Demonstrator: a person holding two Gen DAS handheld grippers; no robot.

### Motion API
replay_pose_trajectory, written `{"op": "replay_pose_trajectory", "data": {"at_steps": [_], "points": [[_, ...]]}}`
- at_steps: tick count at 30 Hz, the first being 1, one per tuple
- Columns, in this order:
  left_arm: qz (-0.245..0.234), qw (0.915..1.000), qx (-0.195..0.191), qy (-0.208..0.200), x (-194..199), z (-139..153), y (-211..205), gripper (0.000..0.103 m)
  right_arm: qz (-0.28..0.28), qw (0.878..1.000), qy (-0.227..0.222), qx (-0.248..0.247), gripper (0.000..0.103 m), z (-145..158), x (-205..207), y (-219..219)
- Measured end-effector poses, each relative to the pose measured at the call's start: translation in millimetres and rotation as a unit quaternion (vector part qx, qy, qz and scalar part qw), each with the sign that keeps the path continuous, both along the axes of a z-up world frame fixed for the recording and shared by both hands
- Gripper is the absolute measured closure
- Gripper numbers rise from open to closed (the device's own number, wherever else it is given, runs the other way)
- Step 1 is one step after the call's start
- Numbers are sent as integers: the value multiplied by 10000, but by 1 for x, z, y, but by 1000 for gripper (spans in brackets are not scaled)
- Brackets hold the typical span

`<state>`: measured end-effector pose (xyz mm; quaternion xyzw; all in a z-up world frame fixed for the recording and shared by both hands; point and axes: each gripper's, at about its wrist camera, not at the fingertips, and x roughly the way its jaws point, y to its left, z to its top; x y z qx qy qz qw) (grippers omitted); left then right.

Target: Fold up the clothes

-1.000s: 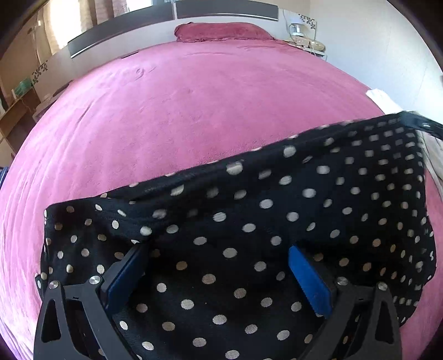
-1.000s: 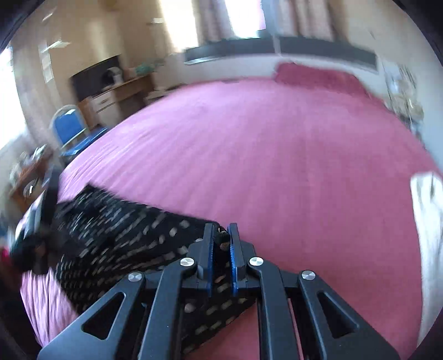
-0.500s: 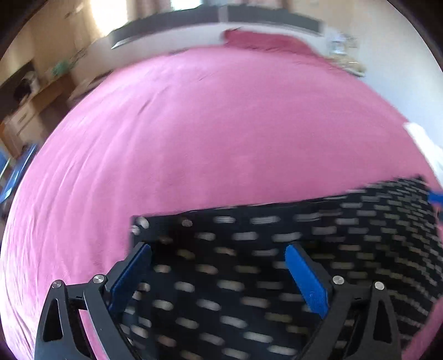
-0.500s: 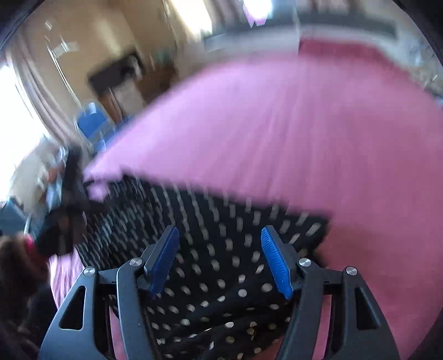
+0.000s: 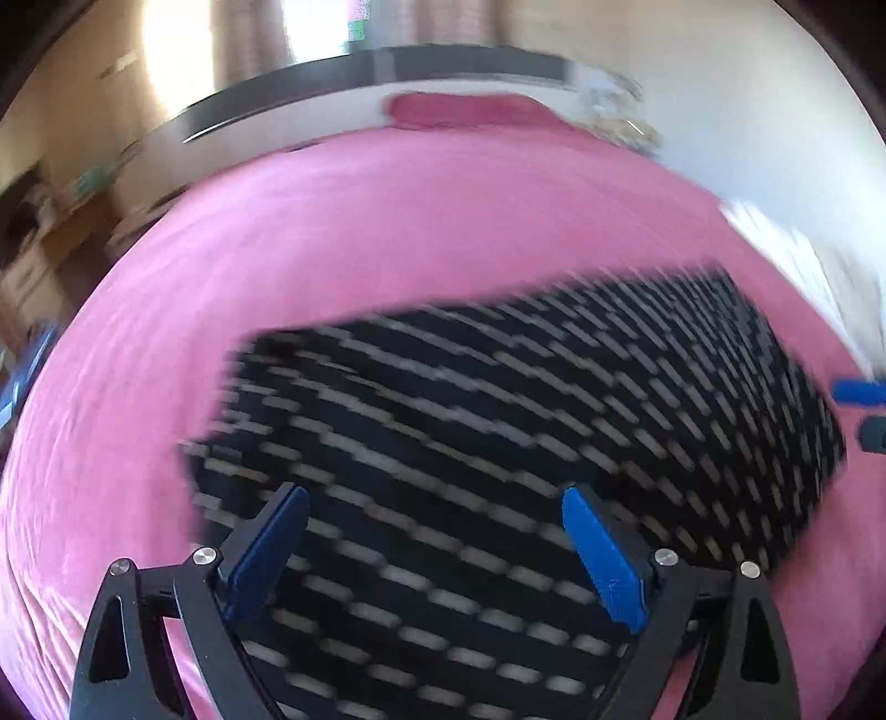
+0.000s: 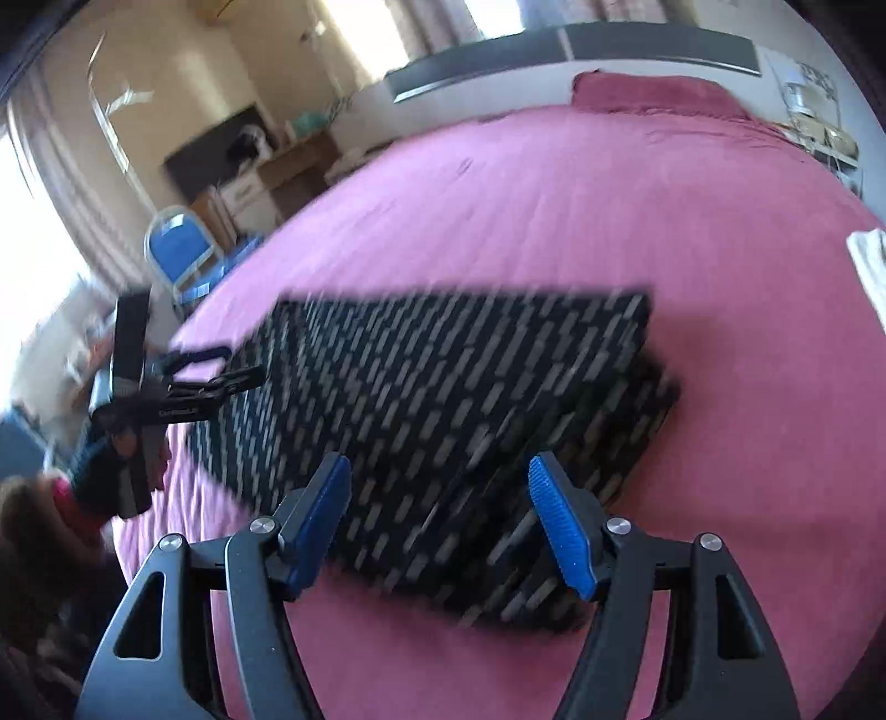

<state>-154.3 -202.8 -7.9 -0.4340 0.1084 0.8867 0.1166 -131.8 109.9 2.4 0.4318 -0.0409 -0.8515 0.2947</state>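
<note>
A black garment with white polka dots (image 5: 498, 443) lies folded flat on the pink bed (image 5: 387, 232); it also shows in the right wrist view (image 6: 443, 399) with layered edges at its right end. My left gripper (image 5: 432, 531) is open and empty above the garment's near-left part. My right gripper (image 6: 440, 509) is open and empty above the garment's near-right edge. The left gripper also shows in the right wrist view (image 6: 221, 379) at the garment's left end. A blue pad of the right gripper shows at the right edge of the left wrist view (image 5: 858, 392). Both views are motion-blurred.
A pink pillow (image 6: 653, 91) and dark headboard (image 6: 554, 47) lie at the far end of the bed. A white cloth (image 6: 869, 266) sits at the bed's right edge. A blue chair (image 6: 180, 249) and a desk (image 6: 288, 166) stand left of the bed.
My right gripper has opened and let go of the garment, which now lies folded on the bed. Both grippers have pulled back from it, and the left stays open.
</note>
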Motion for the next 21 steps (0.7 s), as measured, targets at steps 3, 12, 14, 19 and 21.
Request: {"op": "replay_pose_trajectory", "data": {"at_steps": [3, 12, 14, 19, 21], "points": [[-74, 9990, -406, -166, 8, -19, 31, 6, -130, 9980, -21, 625, 33, -23, 7, -21], [391, 9986, -26, -346, 9, -8, -6, 0, -1487, 9814, -686, 1006, 0, -50, 26, 37], [491, 9984, 8, -272, 14, -3, -17, 0, -1613, 9825, -573, 728, 0, -34, 35, 43], [746, 9970, -26, -215, 32, -4, -40, 0, -1076, 9934, -18, 410, 0, -3, 28, 7], [742, 9967, -75, -309, 39, -9, -49, 0, -872, 9951, -122, 441, 0, -12, 19, -16]]}}
